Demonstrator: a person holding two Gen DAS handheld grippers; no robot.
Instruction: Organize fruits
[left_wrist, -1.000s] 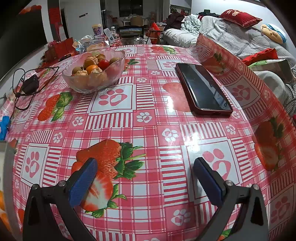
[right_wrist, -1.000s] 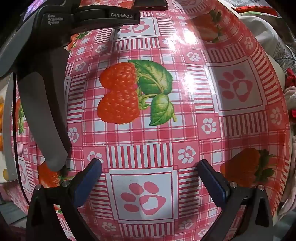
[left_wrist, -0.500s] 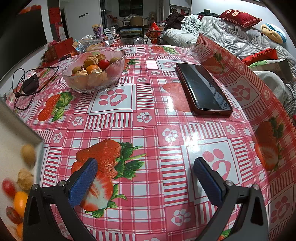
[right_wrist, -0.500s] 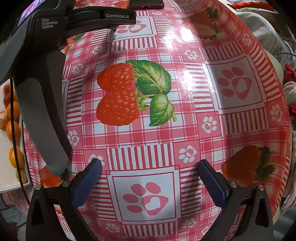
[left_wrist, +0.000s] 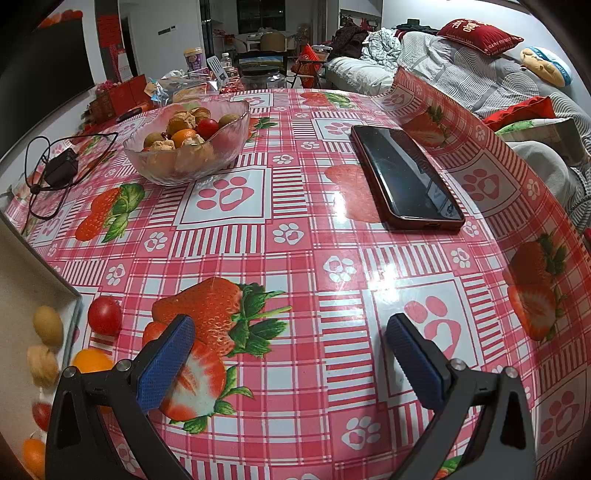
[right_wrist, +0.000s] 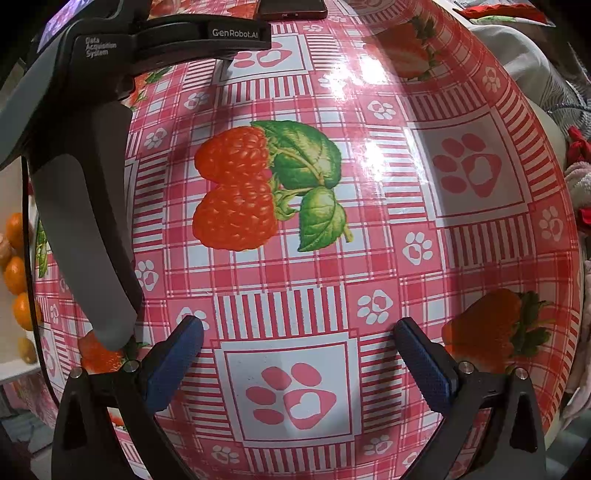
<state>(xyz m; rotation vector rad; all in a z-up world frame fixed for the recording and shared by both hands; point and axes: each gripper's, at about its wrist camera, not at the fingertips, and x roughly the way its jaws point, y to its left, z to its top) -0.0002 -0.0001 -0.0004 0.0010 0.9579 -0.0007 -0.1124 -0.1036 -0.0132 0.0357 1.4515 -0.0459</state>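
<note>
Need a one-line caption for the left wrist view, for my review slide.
Open left gripper over a strawberry-print tablecloth, with a fruit bowl, a phone and a loose tomato.

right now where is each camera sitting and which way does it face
Left wrist: low over the table, facing across the pink checked tablecloth toward the clear glass fruit bowl and black phone; its open blue-padded left gripper shows.
Right wrist: higher, looking steeply down at the cloth; its open right gripper shows.
Shared: the tablecloth, the phone, and the left gripper, whose grey-black body shows in the right view.
</note>
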